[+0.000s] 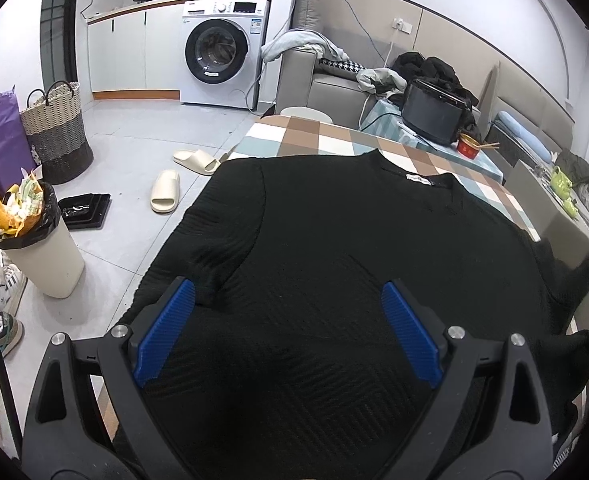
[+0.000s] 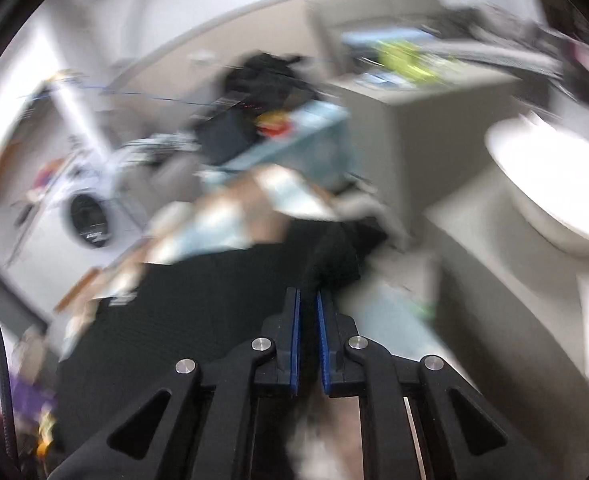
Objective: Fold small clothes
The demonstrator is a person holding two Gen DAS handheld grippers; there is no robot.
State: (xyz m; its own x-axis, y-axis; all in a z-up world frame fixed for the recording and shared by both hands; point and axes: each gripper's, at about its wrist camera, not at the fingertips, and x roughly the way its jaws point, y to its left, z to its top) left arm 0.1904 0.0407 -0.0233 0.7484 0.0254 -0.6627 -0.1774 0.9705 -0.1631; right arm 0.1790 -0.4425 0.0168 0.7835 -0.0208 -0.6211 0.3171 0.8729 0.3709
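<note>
Item: black sweater (image 1: 334, 240), spread flat, collar away from the camera, on the checked tablecloth (image 1: 326, 136).
Left gripper (image 1: 288, 332): spread wide above the hem, holding nothing.
Right gripper (image 2: 309, 340): nearly closed; a dark fold of sleeve seems caught at its tips, though blur leaves this uncertain.
Progress: early. No finished fold visible; both sides and the lengthwise fold remain.

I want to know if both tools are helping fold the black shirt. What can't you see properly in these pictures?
- Right wrist view: motion blur hides whether the nearly shut right tool pinches the black shirt.
- Left wrist view: the open left tool covers the shirt's near hem.
- Left wrist view: the shirt's label is too small to read.
</note>
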